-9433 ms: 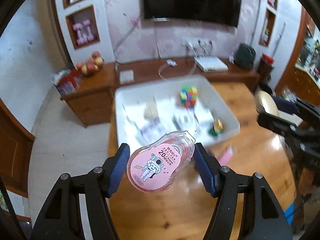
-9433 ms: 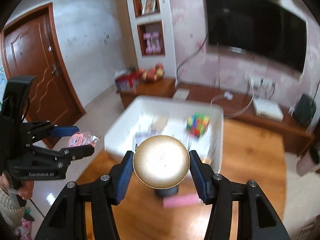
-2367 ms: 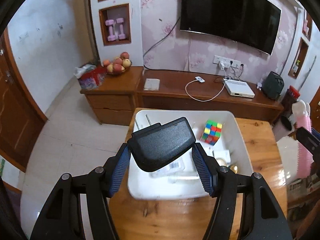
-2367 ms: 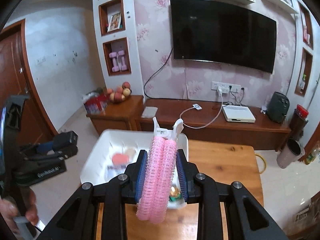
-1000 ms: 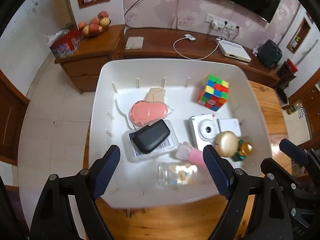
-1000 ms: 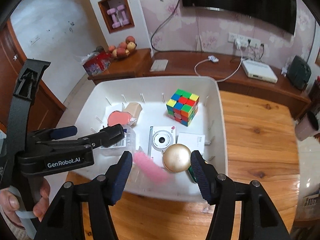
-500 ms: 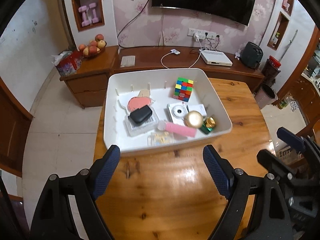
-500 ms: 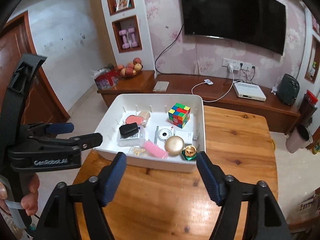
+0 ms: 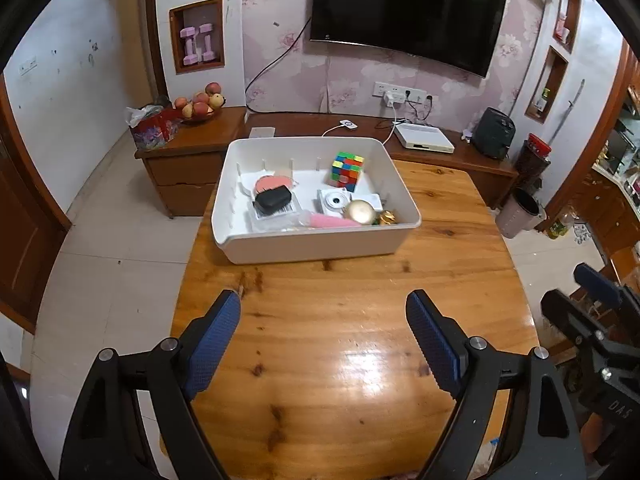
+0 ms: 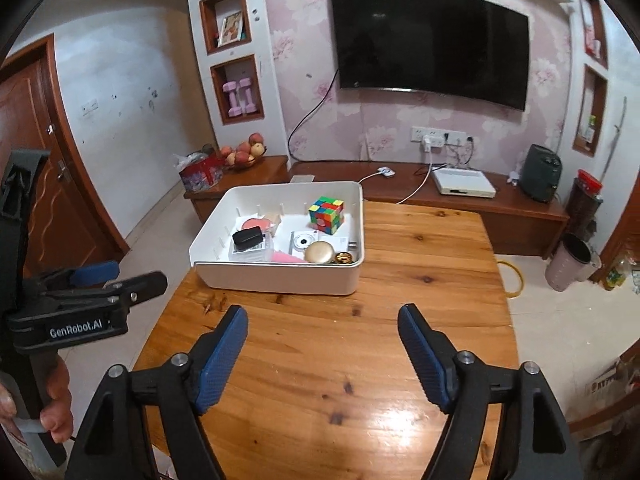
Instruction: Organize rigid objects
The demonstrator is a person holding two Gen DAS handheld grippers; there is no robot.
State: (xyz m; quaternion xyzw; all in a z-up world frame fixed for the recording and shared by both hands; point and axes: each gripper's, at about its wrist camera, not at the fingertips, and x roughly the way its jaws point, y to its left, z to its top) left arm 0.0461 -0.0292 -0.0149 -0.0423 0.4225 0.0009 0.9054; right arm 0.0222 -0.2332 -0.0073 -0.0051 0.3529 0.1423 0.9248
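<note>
A white bin (image 9: pixel 316 246) (image 10: pixel 280 276) sits on the far part of the wooden table (image 9: pixel 352 344) (image 10: pixel 344 352). Inside lie a colour cube (image 9: pixel 347 170) (image 10: pixel 327 215), a black adapter (image 9: pixel 273 199) (image 10: pixel 248 238), a pink tape dispenser (image 9: pixel 267 182), a white camera (image 9: pixel 334 201) (image 10: pixel 304 242), a gold round thing (image 9: pixel 360 211) (image 10: pixel 319 252) and a pink hair roller (image 9: pixel 334 222) (image 10: pixel 285 258). My left gripper (image 9: pixel 323 312) hangs open over bare table, well back from the bin. My right gripper (image 10: pixel 322 320) is also back from it, its jaws opening with nothing between them.
A low wooden cabinet (image 9: pixel 192 148) with a fruit bowl (image 9: pixel 200 106) and a TV (image 10: pixel 428 40) line the far wall. Tiled floor drops off left of the table. A bin (image 10: pixel 570 264) stands on the floor at the right. A hand (image 10: pixel 56 400) holds the left gripper.
Both grippers have drawn back and up from the bin, which now looks smaller and farther. The pink roller lies in the bin. The right jaws have spread wider.
</note>
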